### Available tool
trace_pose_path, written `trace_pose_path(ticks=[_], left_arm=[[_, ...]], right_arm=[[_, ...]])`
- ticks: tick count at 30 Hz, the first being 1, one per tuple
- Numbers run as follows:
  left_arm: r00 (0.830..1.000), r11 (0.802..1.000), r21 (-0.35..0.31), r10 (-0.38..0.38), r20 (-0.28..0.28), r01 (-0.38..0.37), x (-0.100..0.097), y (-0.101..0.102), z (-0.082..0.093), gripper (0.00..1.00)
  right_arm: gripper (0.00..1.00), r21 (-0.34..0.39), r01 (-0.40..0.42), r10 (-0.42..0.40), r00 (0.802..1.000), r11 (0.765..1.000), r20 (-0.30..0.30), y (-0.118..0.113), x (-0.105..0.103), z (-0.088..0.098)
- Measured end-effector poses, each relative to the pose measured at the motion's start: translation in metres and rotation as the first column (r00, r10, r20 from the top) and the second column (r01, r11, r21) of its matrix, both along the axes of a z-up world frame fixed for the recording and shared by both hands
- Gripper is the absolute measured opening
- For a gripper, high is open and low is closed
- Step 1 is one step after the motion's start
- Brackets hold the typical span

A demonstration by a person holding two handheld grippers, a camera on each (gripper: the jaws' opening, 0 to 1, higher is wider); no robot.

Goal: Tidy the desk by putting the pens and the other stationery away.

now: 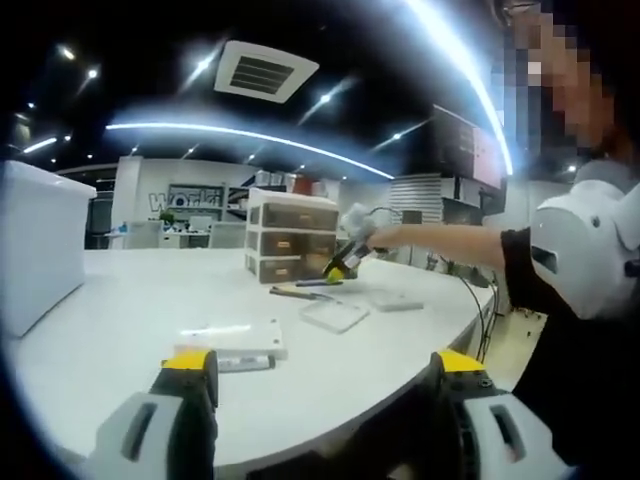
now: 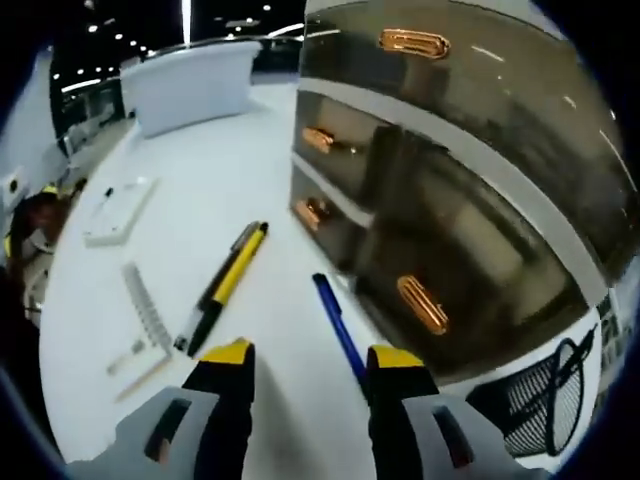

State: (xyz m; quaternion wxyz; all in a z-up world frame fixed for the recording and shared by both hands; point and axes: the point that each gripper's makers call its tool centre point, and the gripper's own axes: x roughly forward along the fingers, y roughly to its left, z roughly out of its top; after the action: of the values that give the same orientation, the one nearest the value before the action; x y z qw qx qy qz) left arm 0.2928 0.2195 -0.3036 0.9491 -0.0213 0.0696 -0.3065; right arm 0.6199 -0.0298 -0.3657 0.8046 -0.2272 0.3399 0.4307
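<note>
Currently on the desk: grippers, pens, drawer unit

Right gripper [image 2: 305, 365]: yellow-tipped black jaws spread apart, holding nothing, low over the white desk top [image 2: 230, 210]. Between the jaws, nearer the right one, lies a slim blue pen [image 2: 336, 326], one end under the jaw tips, the other pointing towards the drawers. Just left of the left jaw lies a yellow-and-black pen [image 2: 222, 289], slanted. Further left: a ridged clear plastic strip [image 2: 146, 306] and a flat white rectangular case [image 2: 118, 210]. Right of the blue pen stands a translucent smoky plastic drawer unit with copper-coloured handles [image 2: 440, 200], drawers closed. A black wire mesh holder [image 2: 545, 390] sits at lower right.

Left gripper [image 1: 325, 375]: jaws wide apart, empty, at the desk's near edge, well apart from the pens. A flat white rectangular box [image 1: 232, 340] lies just beyond its left jaw; a clear square lid [image 1: 334, 316] lies further on. A large white box [image 1: 40, 240] stands at far left.
</note>
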Motion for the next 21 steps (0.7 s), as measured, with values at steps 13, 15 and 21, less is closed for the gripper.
trace_pose_path(ticks=[13, 15, 21], left_arm=[[1.0, 1.0, -0.006, -0.001, -0.006, 0.001, 0.001, 0.0, -0.003, 0.86], [1.0, 1.0, -0.006, -0.004, -0.004, 0.004, 0.001, 0.0, -0.003, 0.86], [1.0, 1.0, -0.006, -0.011, -0.004, 0.01, 0.001, -0.002, -0.003, 0.86]], right_arm=[[0.38, 0.039, 0.071, -0.069, 0.996, 0.997, -0.051, -0.002, 0.015, -0.015], [0.37, 0.039, 0.074, -0.072, 0.996, 0.996, -0.055, -0.003, 0.015, -0.017], [0.31, 0.027, 0.081, -0.079, 0.994, 0.996, -0.071, -0.004, 0.016, -0.022]])
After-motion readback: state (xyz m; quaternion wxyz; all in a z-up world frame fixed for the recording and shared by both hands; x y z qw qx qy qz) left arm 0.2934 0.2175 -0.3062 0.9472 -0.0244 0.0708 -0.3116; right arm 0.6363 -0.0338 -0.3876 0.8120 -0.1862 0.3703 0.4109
